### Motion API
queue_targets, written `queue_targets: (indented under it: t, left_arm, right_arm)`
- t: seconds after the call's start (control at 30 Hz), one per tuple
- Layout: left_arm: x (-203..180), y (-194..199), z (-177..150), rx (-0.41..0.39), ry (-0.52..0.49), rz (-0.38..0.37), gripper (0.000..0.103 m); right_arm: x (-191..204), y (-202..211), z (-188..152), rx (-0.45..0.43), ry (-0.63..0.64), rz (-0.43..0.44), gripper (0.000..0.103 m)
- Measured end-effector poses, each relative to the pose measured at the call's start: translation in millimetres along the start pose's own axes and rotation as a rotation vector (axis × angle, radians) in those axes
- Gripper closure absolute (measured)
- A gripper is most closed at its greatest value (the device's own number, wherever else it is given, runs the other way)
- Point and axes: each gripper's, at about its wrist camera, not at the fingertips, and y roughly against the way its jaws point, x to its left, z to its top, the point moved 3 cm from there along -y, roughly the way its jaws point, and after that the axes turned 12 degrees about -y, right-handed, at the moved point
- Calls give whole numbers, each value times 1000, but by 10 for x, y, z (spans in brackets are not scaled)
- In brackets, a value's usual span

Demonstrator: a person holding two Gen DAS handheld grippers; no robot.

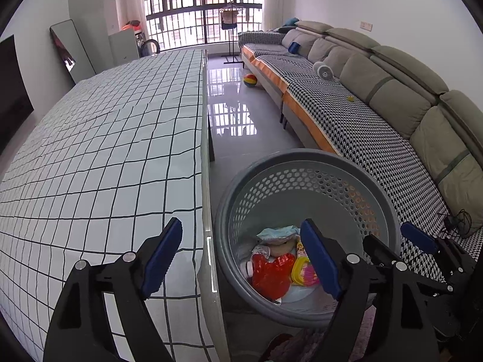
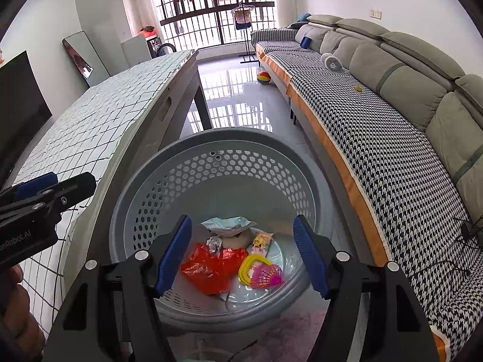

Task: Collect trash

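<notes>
Hovering over grey basket, we hold both grippers, left and right, wide, empty; red wrapper, perhaps plastic, inside.

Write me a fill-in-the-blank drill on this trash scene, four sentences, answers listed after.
1. The trash lies inside a round grey ___ with a perforated wall.
2. The crumpled plastic bag in it is ___ in colour.
3. Both the left claw and the right claw stand ___, holding nothing.
4. The table wears a ___-patterned cloth.

Answers: basket; red; open; grid
</notes>
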Motion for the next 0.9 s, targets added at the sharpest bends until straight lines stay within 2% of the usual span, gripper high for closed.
queue_targets:
  t: [0.9]
  left_arm:
    - [129, 137, -91, -11, 32, 47, 11]
  right_arm:
    - [64, 94, -30, -32, 16, -37, 34]
